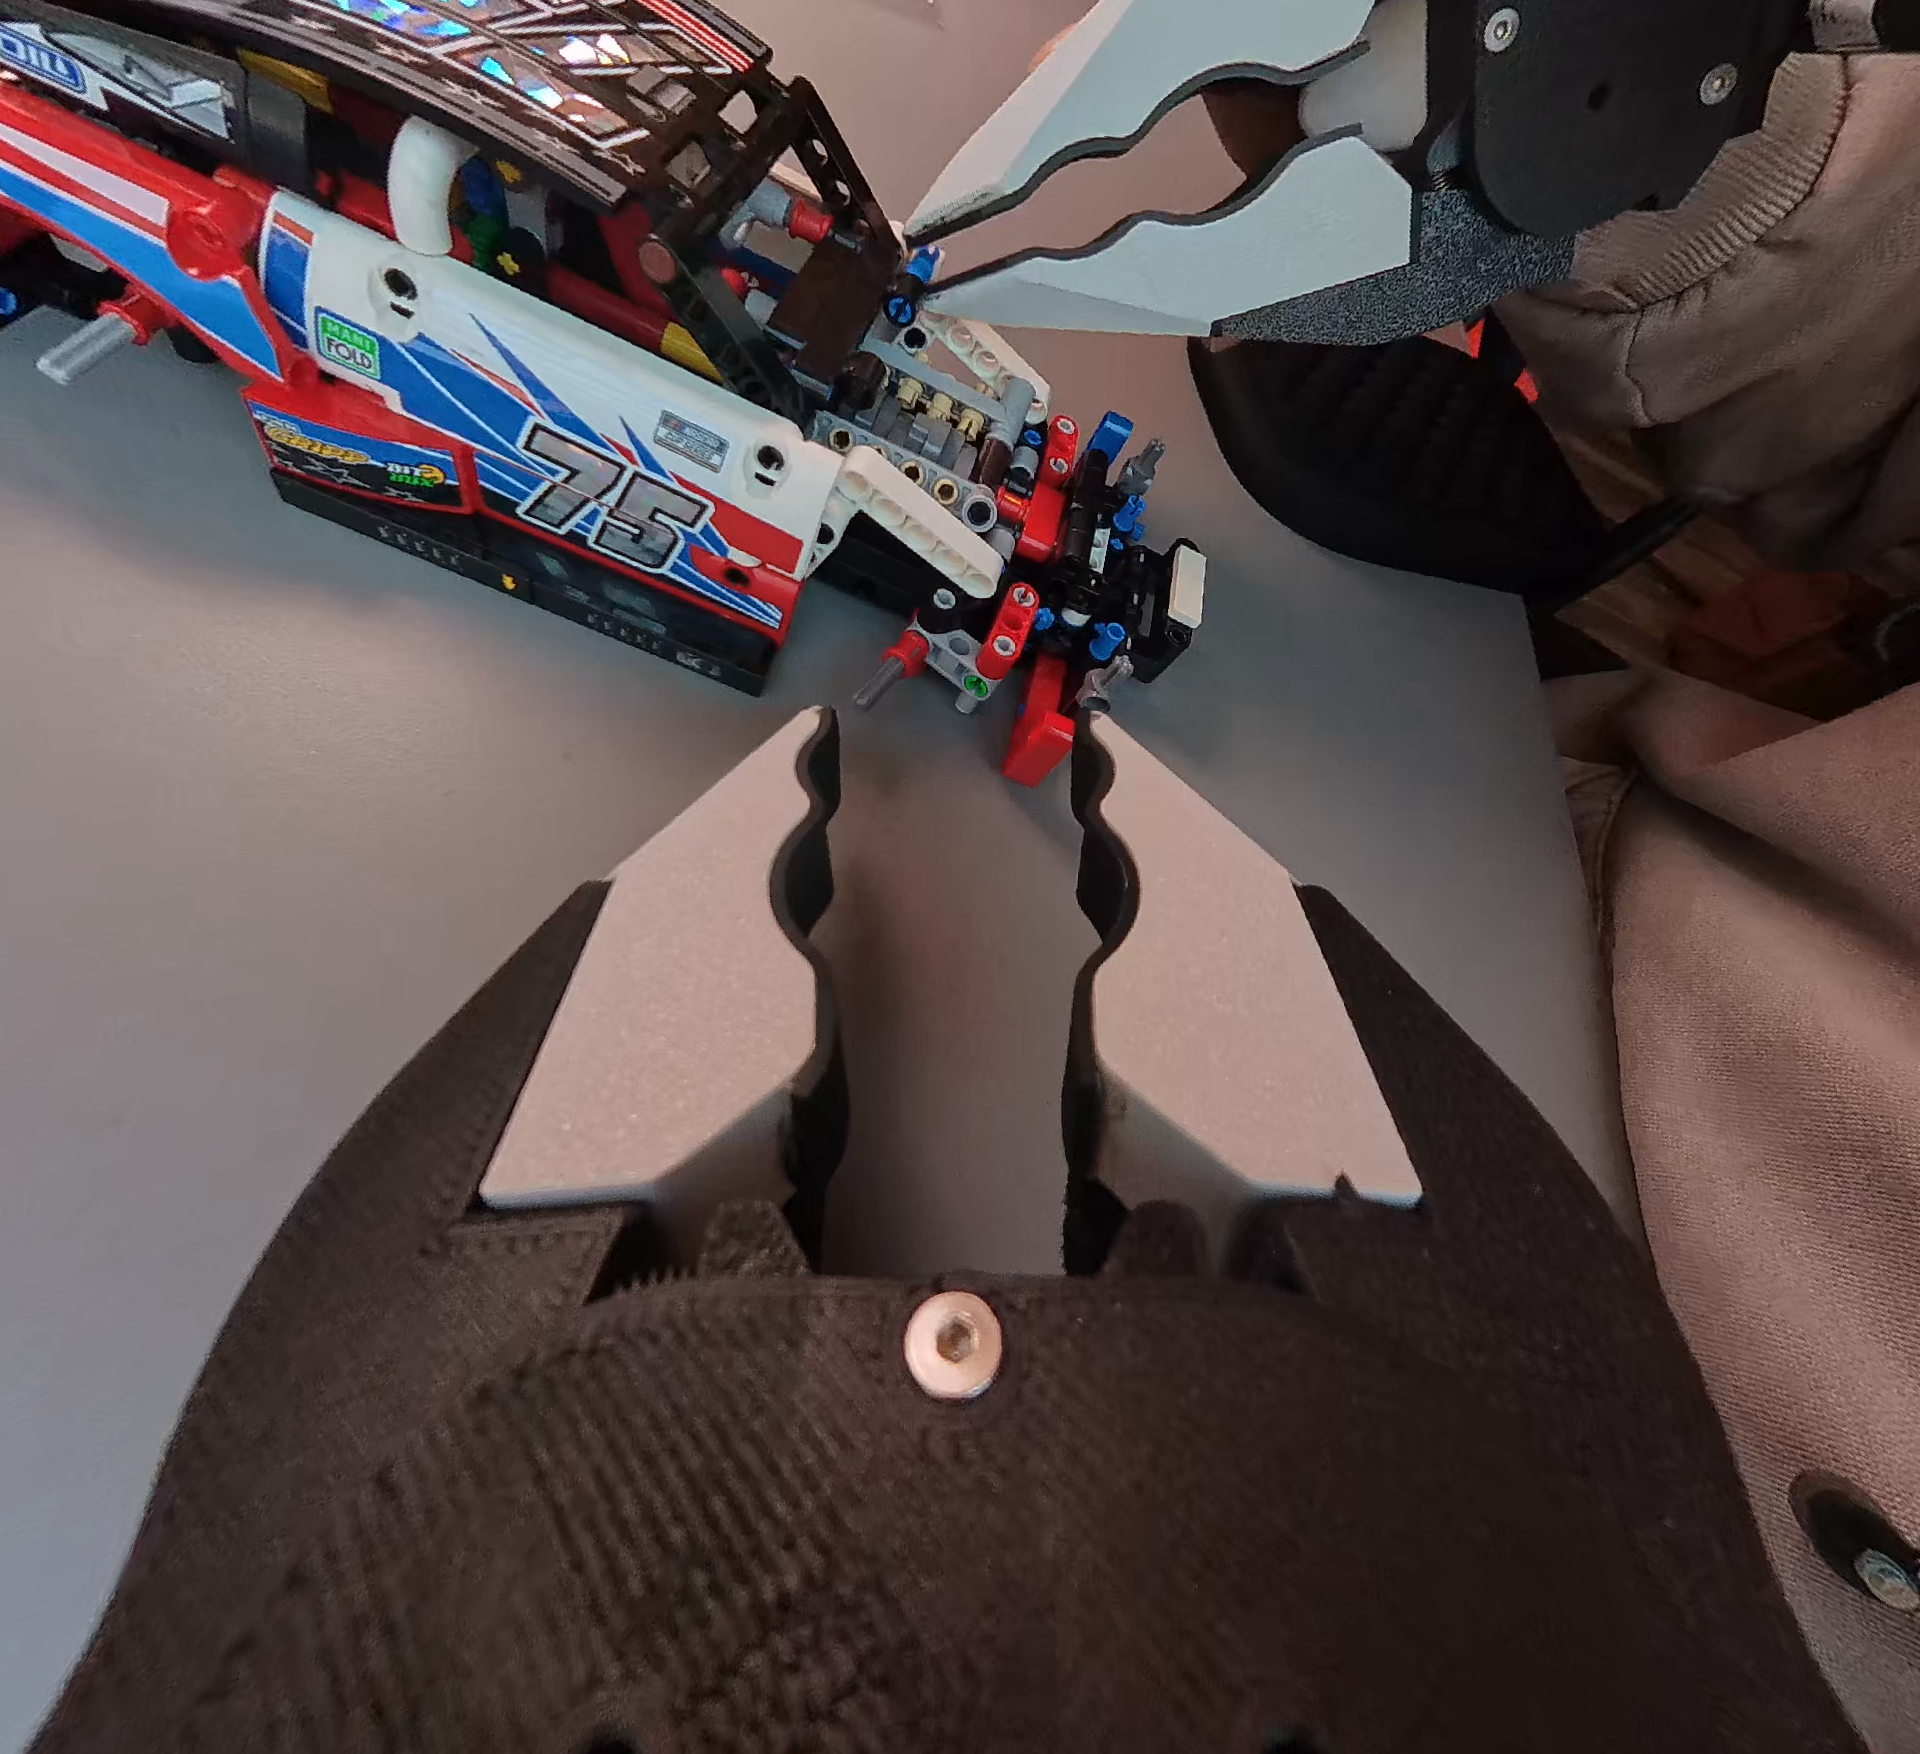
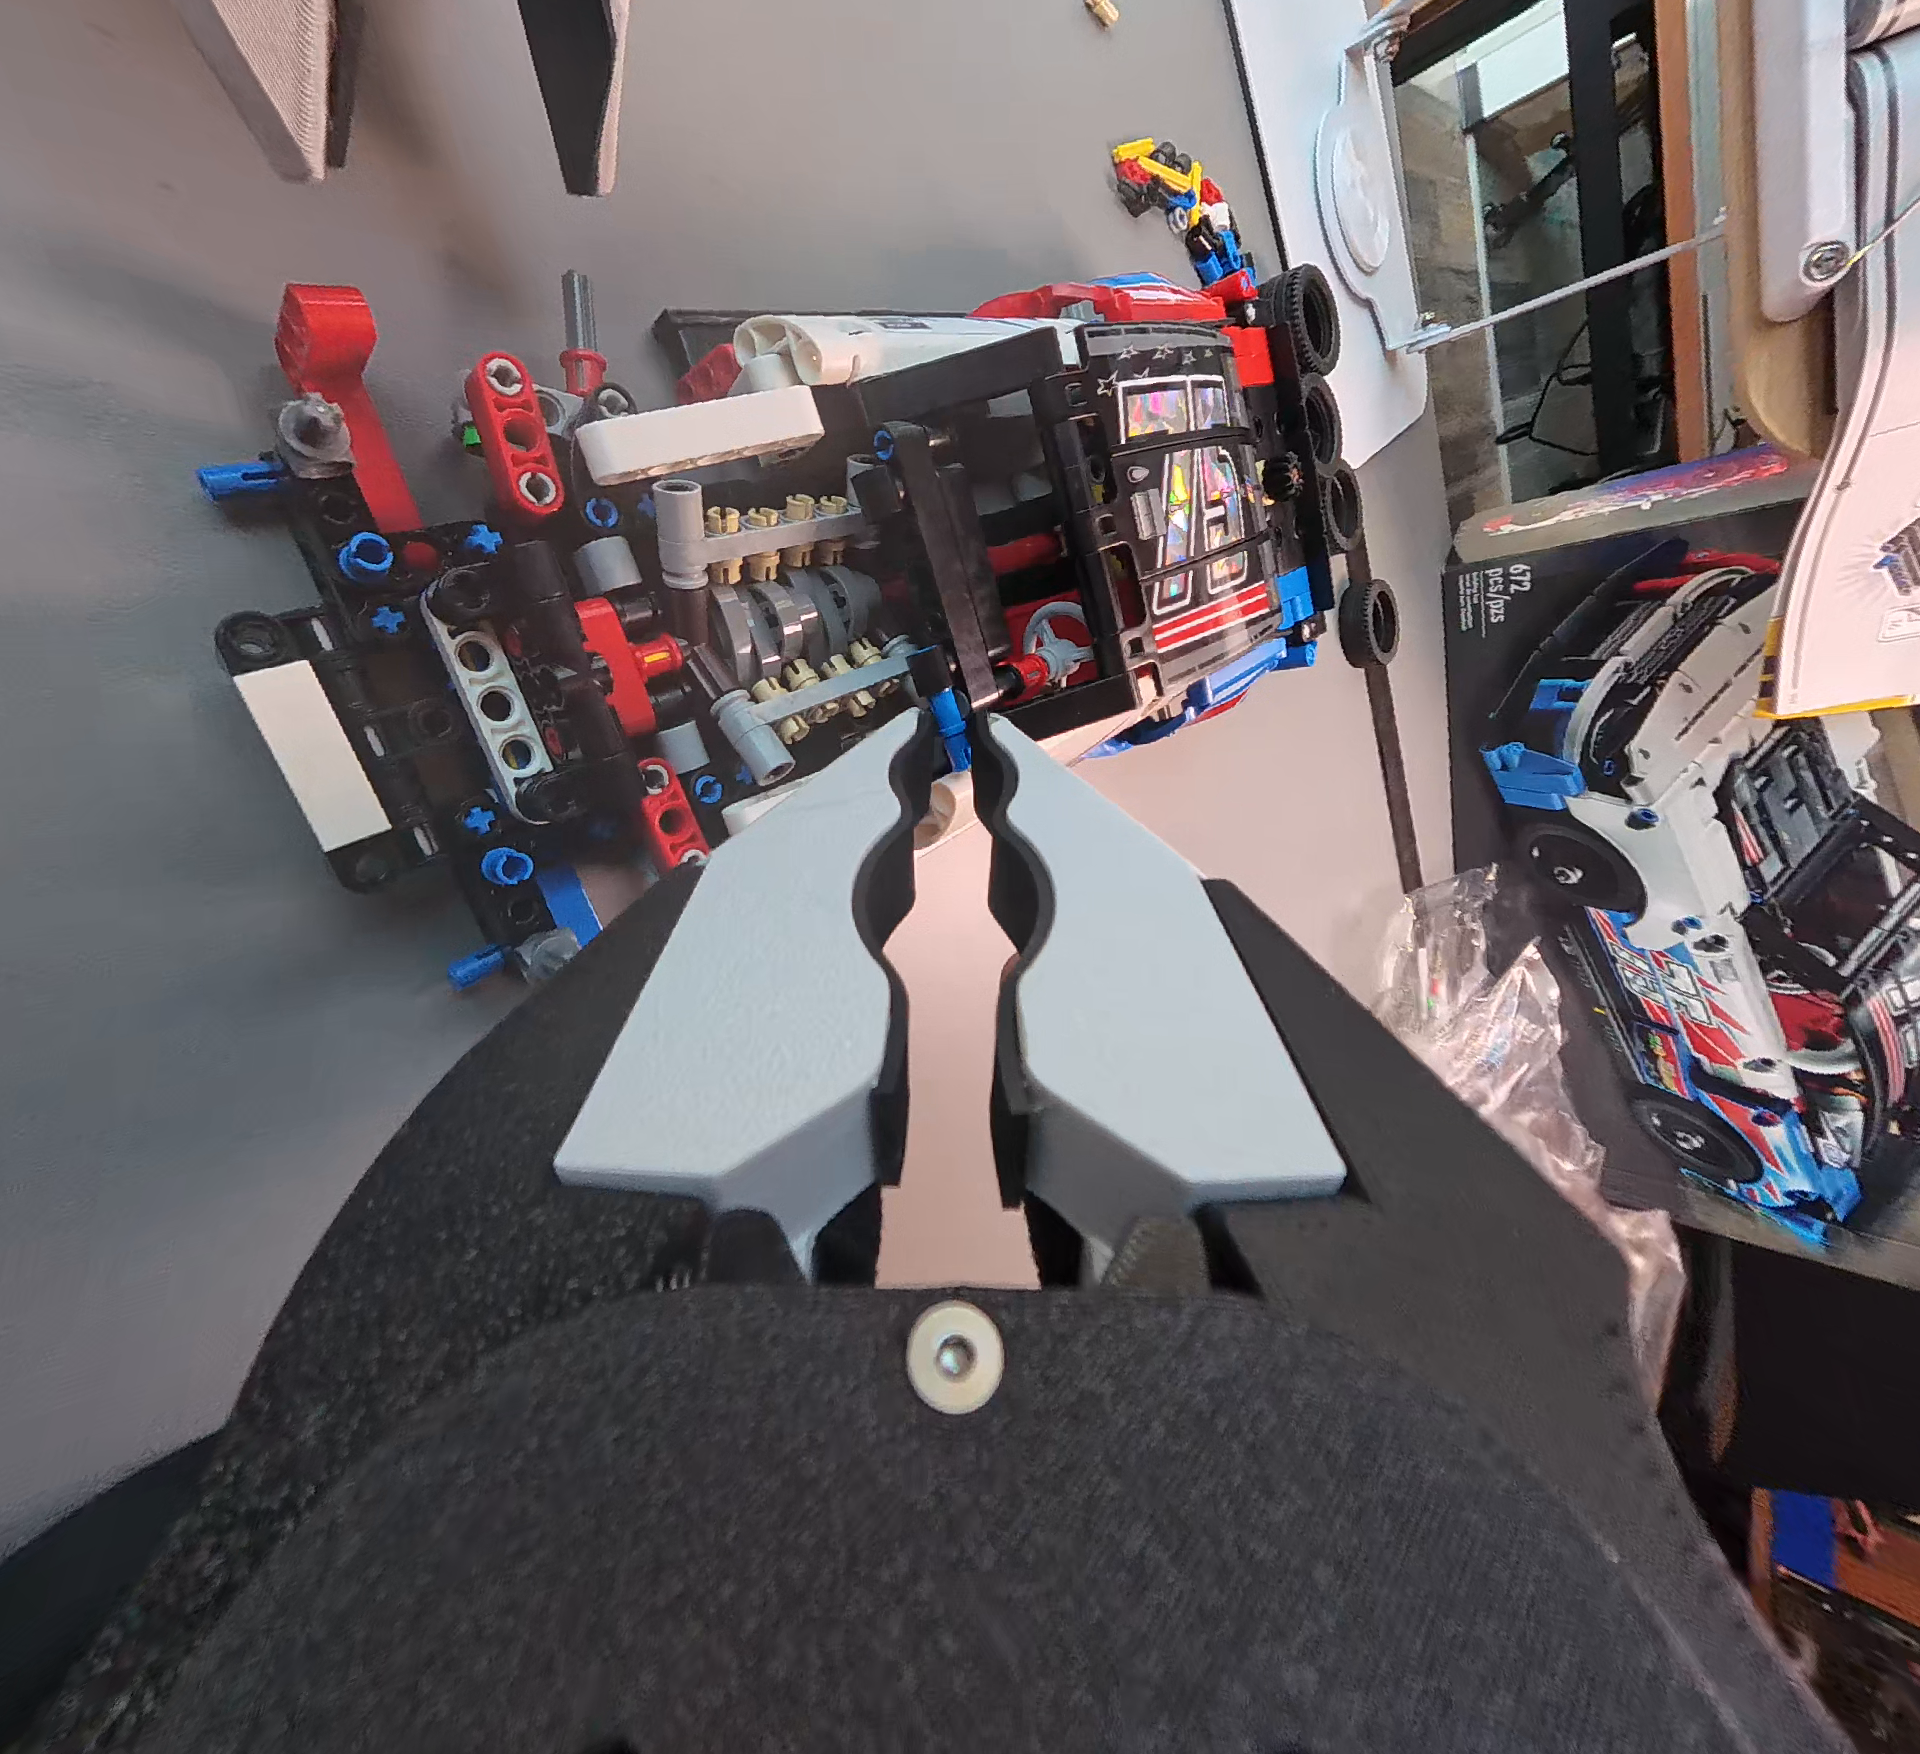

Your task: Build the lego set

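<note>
The lego car lies on the bench, ahead and to the left of the left tool, whose tips hover just short of the car's open engine end. The right tool reaches that same end from the other side, its tips closed on a small pin at the base of the windscreen frame. Beyond the right tool, past the car's far end, a loose cluster of small parts sits on the bench. To the right tool's right lie a plastic bag and, beside it, the set's box
</note>
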`<state>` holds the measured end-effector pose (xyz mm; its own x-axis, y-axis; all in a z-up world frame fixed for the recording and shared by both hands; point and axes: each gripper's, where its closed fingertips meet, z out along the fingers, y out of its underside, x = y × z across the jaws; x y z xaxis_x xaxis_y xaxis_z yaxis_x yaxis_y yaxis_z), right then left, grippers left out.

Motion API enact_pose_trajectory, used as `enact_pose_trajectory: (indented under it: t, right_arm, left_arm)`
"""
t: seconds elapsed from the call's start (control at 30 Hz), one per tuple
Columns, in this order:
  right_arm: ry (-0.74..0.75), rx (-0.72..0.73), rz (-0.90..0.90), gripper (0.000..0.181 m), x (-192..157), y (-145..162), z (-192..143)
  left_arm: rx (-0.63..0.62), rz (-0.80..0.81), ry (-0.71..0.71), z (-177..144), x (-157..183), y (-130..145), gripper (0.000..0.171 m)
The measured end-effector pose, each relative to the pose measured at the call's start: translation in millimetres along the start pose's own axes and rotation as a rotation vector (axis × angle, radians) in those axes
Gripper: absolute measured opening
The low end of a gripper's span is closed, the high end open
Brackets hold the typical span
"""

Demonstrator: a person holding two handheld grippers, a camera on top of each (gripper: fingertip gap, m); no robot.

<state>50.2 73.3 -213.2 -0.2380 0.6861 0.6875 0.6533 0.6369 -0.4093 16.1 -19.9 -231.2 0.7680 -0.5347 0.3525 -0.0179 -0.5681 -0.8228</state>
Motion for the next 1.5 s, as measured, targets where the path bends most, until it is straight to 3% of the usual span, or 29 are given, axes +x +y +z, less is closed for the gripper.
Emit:
enact_pose_trajectory:
  t: [0.3,0.43,0.67,0.77,0.93,1.07,1.2,1.37,1.5]
  right_arm:
    - [-0.272,0.29,0.356,0.038,-15,-16,-36]
    - [-0.352,0.249,0.341,0.055,-43,1,-42]
    - [-0.306,0.187,0.377,0.072,-59,15,-29]
    - [-0.24,0.139,0.355,0.064,-52,22,-21]
    - [-0.285,0.135,0.383,0.067,-52,23,-16]
    - [-0.262,0.116,0.386,0.063,-44,28,-11]
    - [-0.213,0.102,0.397,0.058,-35,34,-7]
    - [-0.187,0.146,0.433,0.057,-26,33,-14]
    - [-0.173,0.313,0.498,0.048,-8,13,-35]
  left_arm:
    - [0.141,0.11,-0.14,-15,-15,-24,0.046]
    - [0.188,0.128,-0.189,-23,-22,-33,0.049]
    - [0.152,0.233,-0.25,-37,-29,-37,0.055]
    - [0.028,0.292,-0.162,-45,-16,-23,0.047]
    - [-0.279,0.324,0.017,-56,20,38,0.037]
    - [-0.368,0.316,0.032,-56,39,60,0.035]
    - [-0.465,0.351,-0.098,-54,31,77,0.028]
    - [-0.459,0.389,-0.141,-48,33,77,0.004]
    - [-0.339,0.411,-0.172,-41,22,57,0.003]
